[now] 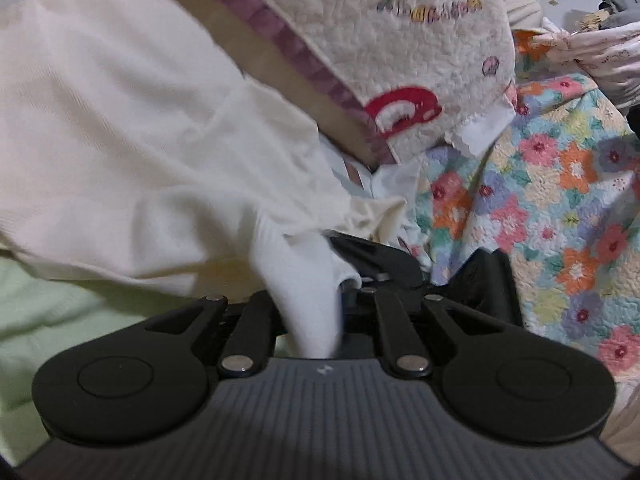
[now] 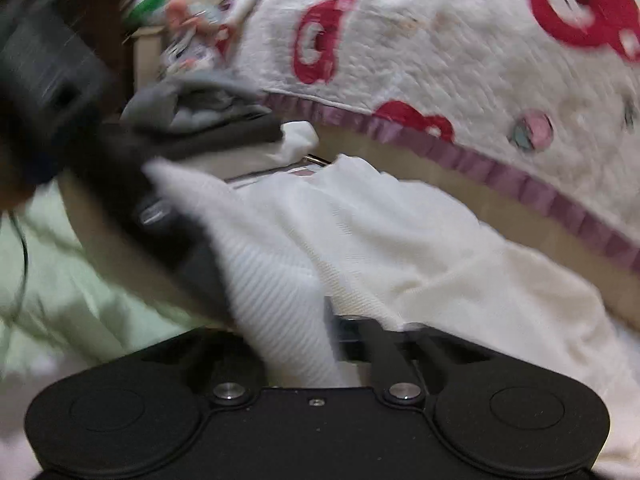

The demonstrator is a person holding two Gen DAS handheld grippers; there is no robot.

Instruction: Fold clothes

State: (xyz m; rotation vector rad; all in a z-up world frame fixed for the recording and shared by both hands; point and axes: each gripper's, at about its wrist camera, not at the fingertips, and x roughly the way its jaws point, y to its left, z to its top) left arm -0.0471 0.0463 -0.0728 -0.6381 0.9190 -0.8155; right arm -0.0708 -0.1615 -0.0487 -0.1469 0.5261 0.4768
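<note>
Left wrist view: left gripper (image 1: 340, 280) clamped on a bunched edge of the cream knit garment (image 1: 132, 152), which spreads up-left over the green sheet (image 1: 36, 320); right gripper (image 2: 332, 332) pinched shut on the same knit (image 2: 380, 240), below the quilted blanket (image 2: 460, 52).

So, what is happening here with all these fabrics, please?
A person is folding clothes with a handheld gripper in each hand. Both grippers hold the same cream knitted garment: the left gripper is shut on a bunched part of it, and the right gripper is shut on a ribbed part. The garment hangs stretched between them, not yet folded. Behind it lie a white quilt with red shapes and a flowered quilt.
</note>
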